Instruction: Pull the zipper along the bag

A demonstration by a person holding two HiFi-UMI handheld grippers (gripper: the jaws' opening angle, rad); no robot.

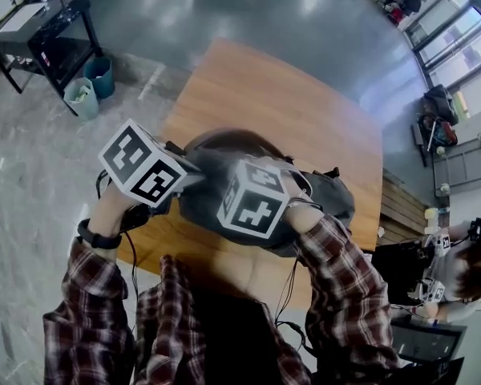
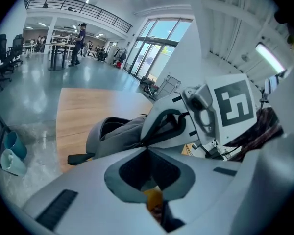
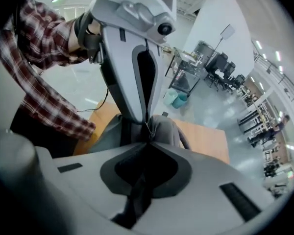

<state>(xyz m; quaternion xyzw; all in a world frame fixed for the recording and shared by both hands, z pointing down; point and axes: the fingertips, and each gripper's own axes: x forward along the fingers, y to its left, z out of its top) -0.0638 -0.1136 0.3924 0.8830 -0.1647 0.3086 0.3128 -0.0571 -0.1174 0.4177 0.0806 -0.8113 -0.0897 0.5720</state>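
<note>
A grey backpack lies on the wooden table, near its front edge. Both grippers meet over the bag's near side, their marker cubes side by side and their tips hidden under them in the head view. My left gripper is shut, its tips against the grey fabric, and a small orange piece sits in the hollow between its jaws. My right gripper is shut, with a dark strap of the bag running through its hollow. A thin zipper pull hangs just beyond its tips.
The table's far half is bare wood. Two teal bins and a black desk stand on the floor at the upper left. A seated person is at the right, beyond the table's edge.
</note>
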